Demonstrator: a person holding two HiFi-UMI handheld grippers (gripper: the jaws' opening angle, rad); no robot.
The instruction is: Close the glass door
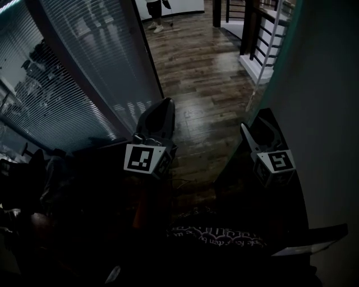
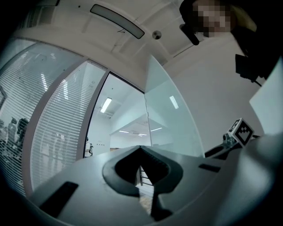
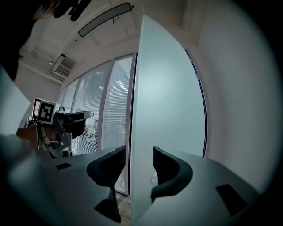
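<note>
Frosted glass door (image 3: 170,97) stands open at the person's right, its free edge between the right claw's (image 3: 139,150) 2 spread jaws, unpinched. Left claw (image 2: 140,148) is clenched, empty. The door is probably heavy, stiff and slick, so push near that edge.

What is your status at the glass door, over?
Left gripper shut, empty. Right gripper open, jaws astride the edge of the glass door. Door stands open. A person far off across the wooden floor.
</note>
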